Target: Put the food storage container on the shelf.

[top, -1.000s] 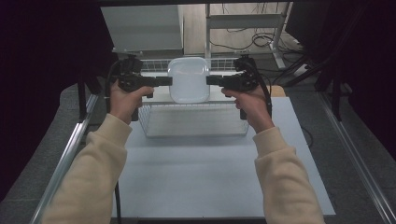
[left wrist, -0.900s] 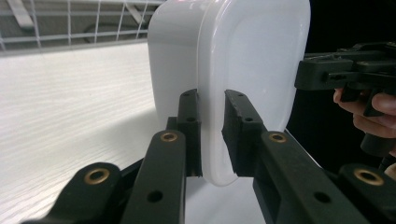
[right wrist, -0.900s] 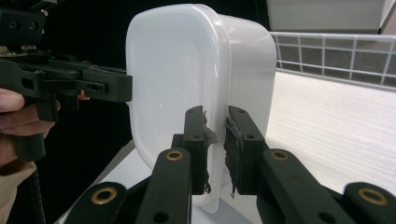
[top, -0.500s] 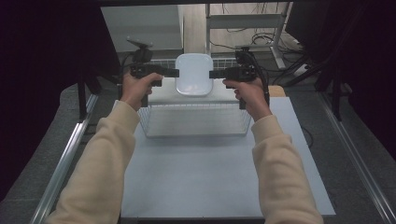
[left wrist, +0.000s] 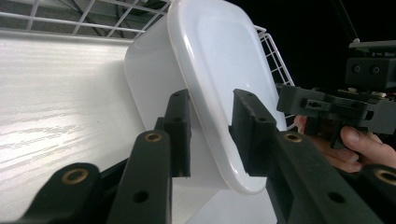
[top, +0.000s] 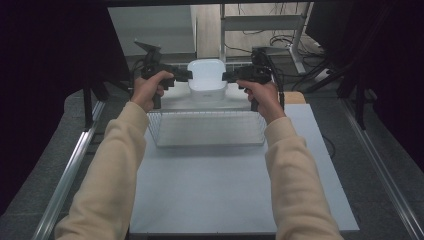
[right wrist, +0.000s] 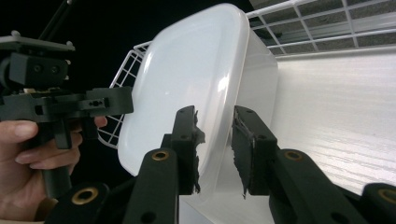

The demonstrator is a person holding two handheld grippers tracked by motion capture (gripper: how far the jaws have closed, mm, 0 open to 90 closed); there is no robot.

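White lidded box (top: 205, 80) farther back beyond wire basket (top: 207, 129), rim between both tools' just-opening jaws, grip loosening.

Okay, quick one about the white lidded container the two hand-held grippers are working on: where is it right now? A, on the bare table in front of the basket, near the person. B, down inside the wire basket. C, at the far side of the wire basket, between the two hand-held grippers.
C: the high view shows the white container beyond the far edge of the wire basket, between the left hand-held gripper and the right hand-held gripper.
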